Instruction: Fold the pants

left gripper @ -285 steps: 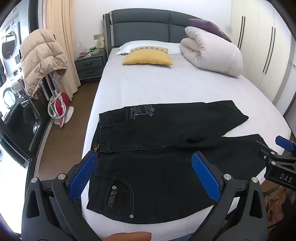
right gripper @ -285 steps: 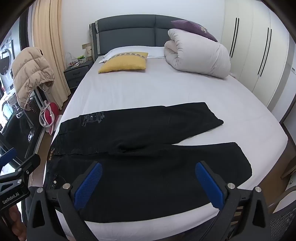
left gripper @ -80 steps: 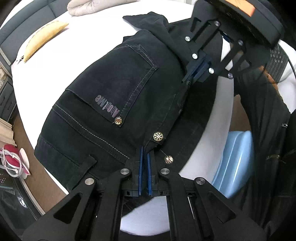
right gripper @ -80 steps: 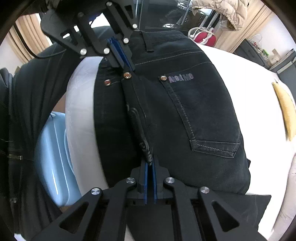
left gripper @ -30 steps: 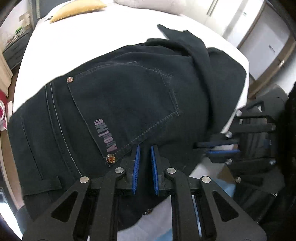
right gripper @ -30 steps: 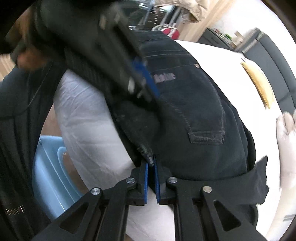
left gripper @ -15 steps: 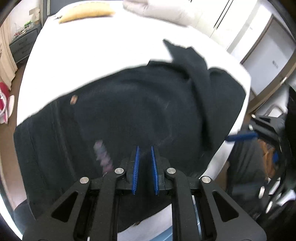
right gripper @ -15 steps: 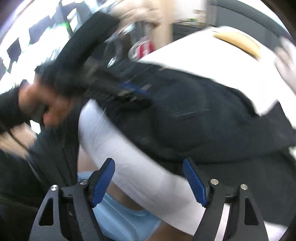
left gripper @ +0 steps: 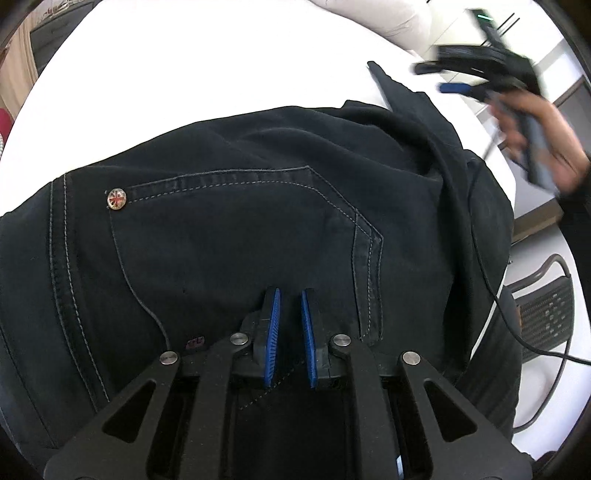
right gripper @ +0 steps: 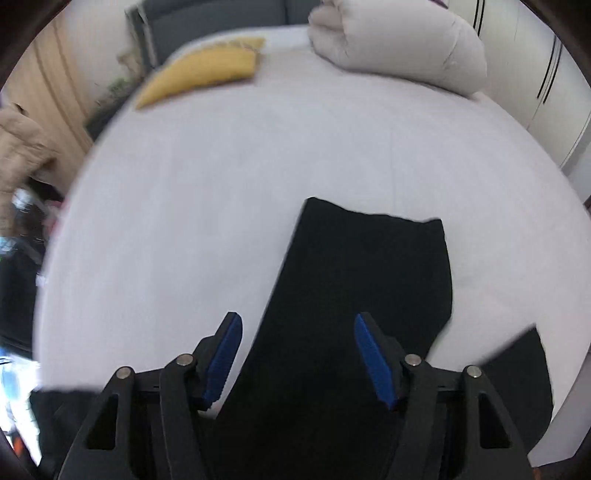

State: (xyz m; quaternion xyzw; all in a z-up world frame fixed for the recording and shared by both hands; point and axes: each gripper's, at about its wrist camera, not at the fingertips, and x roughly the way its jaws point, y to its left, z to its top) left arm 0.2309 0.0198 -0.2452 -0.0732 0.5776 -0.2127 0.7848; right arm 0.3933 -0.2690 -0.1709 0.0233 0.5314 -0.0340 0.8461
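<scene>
White bedsheet (right gripper: 221, 206) fills a bedroom scene, with a beige jacket (right gripper: 18, 151) hanging at the far left of the right wrist view, a yellow pillow (right gripper: 203, 75) near the grey headboard (right gripper: 210, 18), and a rolled cream duvet (right gripper: 399, 48) toward the wardrobe doors (right gripper: 554, 85) on the right; black pants (left gripper: 240, 236) lie on the bed, folded lengthwise so a back pocket (left gripper: 236, 236) faces up, a round metal rivet (left gripper: 117, 199) at the pocket's upper left corner and pale stitching tracing its edge; in the left wrist view the left gripper (left gripper: 289, 338) sits low over the seat of the pants, its blue pads (left gripper: 272, 336) close together with a narrow gap between them, and whether any cloth is caught in that gap cannot be told; further right the fabric bunches into soft ridges toward the mattress edge, where a leg end (left gripper: 384, 81) points up the bed; at the upper right of that view a hand (left gripper: 535, 129), motion-blurred, holds the right gripper (left gripper: 454, 77) in the air above the sheet, clear of the cloth; a black cable (left gripper: 517, 314) trails down past a chair (left gripper: 546, 314) beside the bed; the right wrist view shows that gripper's jaws spread wide with nothing between them, looking along a trouser leg (right gripper: 362, 280) lying flat, its hem toward the pillows.
</scene>
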